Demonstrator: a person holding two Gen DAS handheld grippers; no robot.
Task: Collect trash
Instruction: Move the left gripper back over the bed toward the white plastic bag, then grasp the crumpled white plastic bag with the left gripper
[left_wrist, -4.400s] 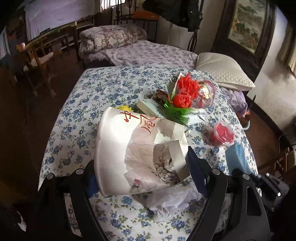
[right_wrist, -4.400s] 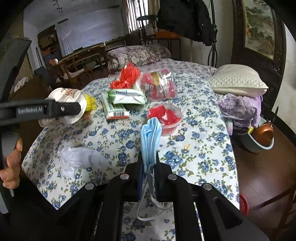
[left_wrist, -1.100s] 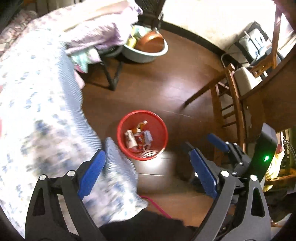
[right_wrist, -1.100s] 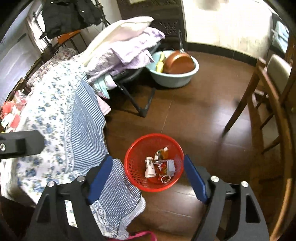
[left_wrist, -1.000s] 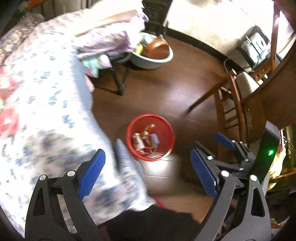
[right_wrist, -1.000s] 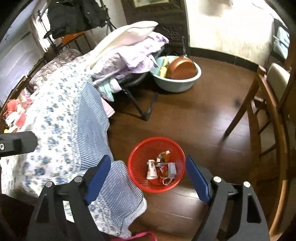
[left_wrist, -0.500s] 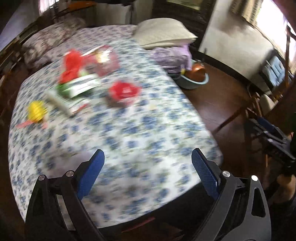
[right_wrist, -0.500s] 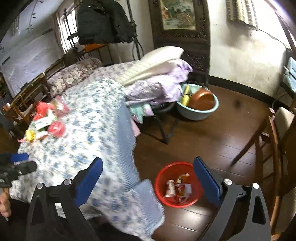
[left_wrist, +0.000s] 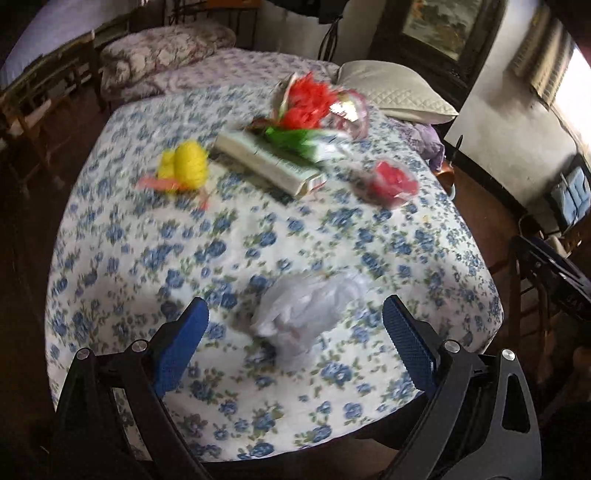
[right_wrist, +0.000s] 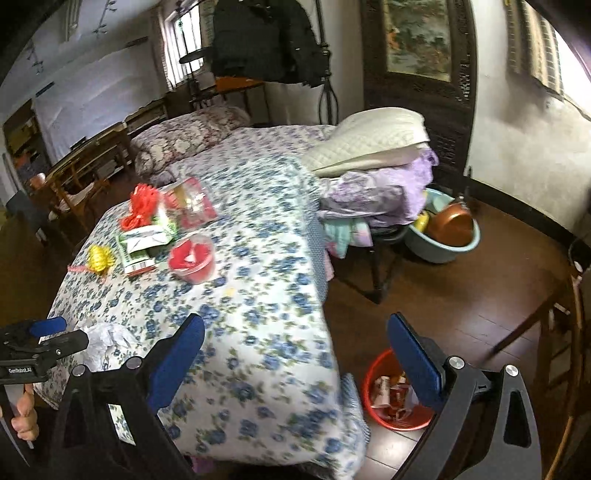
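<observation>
- Crumpled white plastic bag (left_wrist: 310, 314) lies on the floral tablecloth (left_wrist: 258, 236) near the table's near edge, between the spread pads of the left gripper (left_wrist: 295, 347), which hangs above it without touching.
- Both of that gripper's jaws stand wide apart and hold nothing.
- Bare cloth runs from the bag to the table's left edge and to its right corner; nothing crowds the bag.
- Toward the far edge sit a yellow ribbon ball (left_wrist: 186, 166), a long carton (left_wrist: 266, 162), red shredded wrapping (left_wrist: 306, 103) and a clear cup of red scraps (left_wrist: 393, 181), all well apart from the bag.
- Right gripper (right_wrist: 295, 365) hangs over the table's right corner, jaws wide apart and empty.
- Red basket (right_wrist: 373, 380) stands on the wooden floor just beside the hanging cloth edge, with wrappers inside.
- Open floor lies beyond the basket, up to a blue basin (right_wrist: 443, 243) and a wooden chair (right_wrist: 561, 332).
</observation>
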